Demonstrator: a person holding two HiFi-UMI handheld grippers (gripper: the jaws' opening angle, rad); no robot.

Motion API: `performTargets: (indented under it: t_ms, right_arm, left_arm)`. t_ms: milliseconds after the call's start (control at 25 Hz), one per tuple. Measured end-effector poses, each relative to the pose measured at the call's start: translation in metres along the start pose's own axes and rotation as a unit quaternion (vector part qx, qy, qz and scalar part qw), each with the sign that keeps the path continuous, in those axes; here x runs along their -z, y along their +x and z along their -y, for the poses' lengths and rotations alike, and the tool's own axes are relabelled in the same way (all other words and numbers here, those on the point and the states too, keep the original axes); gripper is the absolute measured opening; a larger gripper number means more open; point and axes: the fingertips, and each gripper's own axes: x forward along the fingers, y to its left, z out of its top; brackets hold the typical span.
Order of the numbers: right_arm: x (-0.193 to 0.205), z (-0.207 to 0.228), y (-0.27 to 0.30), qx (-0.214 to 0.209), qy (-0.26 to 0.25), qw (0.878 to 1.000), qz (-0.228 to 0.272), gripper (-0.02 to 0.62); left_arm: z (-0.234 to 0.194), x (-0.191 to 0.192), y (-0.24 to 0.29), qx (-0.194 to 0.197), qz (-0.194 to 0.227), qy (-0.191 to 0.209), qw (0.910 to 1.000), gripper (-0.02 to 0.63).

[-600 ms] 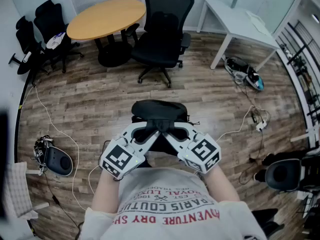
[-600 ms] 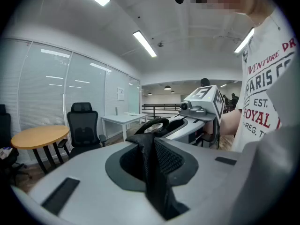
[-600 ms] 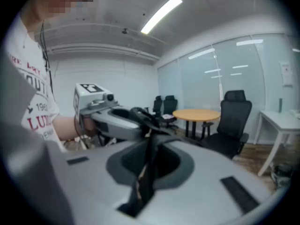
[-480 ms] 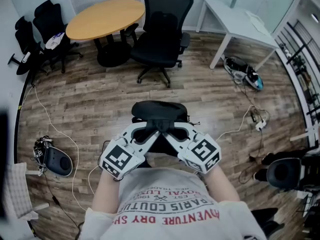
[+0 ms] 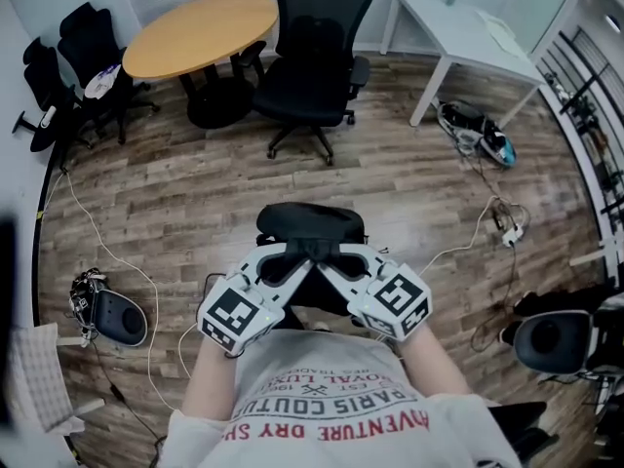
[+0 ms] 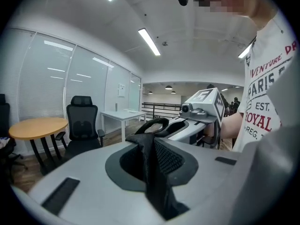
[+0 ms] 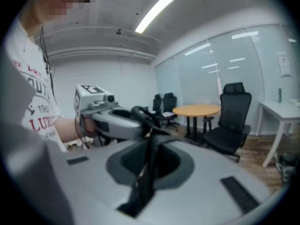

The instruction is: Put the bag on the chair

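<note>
Barely anything shifted: your left gripper (image 5: 291, 261) and right gripper (image 5: 336, 259) stayed clamped on the straps (image 6: 152, 172) of the black bag (image 5: 310, 224), holding it before your waist, above the wood floor (image 5: 195, 193), well apart from the black office chair (image 5: 314, 66) ahead.

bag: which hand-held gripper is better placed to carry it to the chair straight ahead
Left, narrowly. The chair stands straight ahead and both hold the bag, so reach is even; but the left hand-held gripper clamps broad mesh webbing, the right hand-held gripper only a thin strap edge.
</note>
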Motion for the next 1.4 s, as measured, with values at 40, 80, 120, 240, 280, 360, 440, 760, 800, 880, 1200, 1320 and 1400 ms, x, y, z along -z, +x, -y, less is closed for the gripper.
performTargets:
  t_ms: [40, 80, 120, 240, 280, 360, 440, 760, 800, 880, 1200, 1320, 1400]
  right_arm:
    - [0.001, 0.001, 0.004, -0.001, 0.003, 1.0, -0.003, 0.049]
    - [0.002, 0.004, 0.01, -0.002, 0.005, 1.0, -0.005, 0.049]
    - [0.002, 0.006, 0.016, -0.002, 0.008, 1.0, -0.007, 0.049]
    - [-0.001, 0.016, 0.036, -0.002, 0.017, 1.0, -0.009, 0.049]
    - [-0.003, 0.02, 0.043, -0.002, 0.019, 1.0, -0.009, 0.048]
    - [-0.01, 0.031, 0.061, 0.002, 0.022, 1.0, -0.009, 0.048]
    - [-0.017, 0.043, 0.08, 0.007, 0.025, 1.0, -0.009, 0.049]
    - [-0.058, 0.095, 0.155, 0.03, 0.035, 0.999, -0.008, 0.049]
    - [-0.064, 0.102, 0.163, 0.033, 0.037, 0.999, -0.007, 0.048]
    - [-0.075, 0.115, 0.178, 0.04, 0.039, 0.998, -0.004, 0.049]
    - [-0.112, 0.156, 0.237, 0.054, 0.048, 0.997, 0.009, 0.049]
    - [-0.122, 0.178, 0.256, 0.043, 0.049, 0.998, 0.009, 0.049]
    - [-0.126, 0.192, 0.267, 0.033, 0.048, 0.998, 0.01, 0.049]
  left_arm:
    - [-0.004, 0.003, 0.0, 0.001, -0.003, -0.003, 1.0, 0.074]
    - [-0.009, 0.005, 0.0, 0.002, -0.005, -0.006, 1.0, 0.074]
    - [-0.016, 0.008, 0.0, 0.003, -0.006, -0.012, 0.9999, 0.074]
    - [-0.039, 0.012, 0.001, 0.011, -0.001, -0.034, 0.9994, 0.074]
    - [-0.048, 0.013, 0.001, 0.014, 0.001, -0.038, 0.9992, 0.074]
    - [-0.07, 0.013, 0.003, 0.016, 0.003, -0.042, 0.999, 0.074]
    - [-0.094, 0.012, 0.005, 0.021, 0.006, -0.045, 0.9987, 0.074]
    - [-0.193, 0.001, 0.014, 0.055, 0.007, -0.033, 0.9979, 0.074]
    - [-0.205, -0.002, 0.015, 0.059, 0.007, -0.027, 0.9979, 0.074]
    - [-0.226, -0.009, 0.018, 0.064, 0.006, -0.017, 0.9978, 0.074]
    - [-0.305, -0.024, 0.024, 0.055, 0.001, -0.009, 0.9984, 0.074]
    - [-0.334, -0.028, 0.034, 0.044, 0.003, -0.019, 0.9989, 0.074]
    - [-0.351, -0.029, 0.041, 0.036, 0.005, -0.024, 0.999, 0.074]
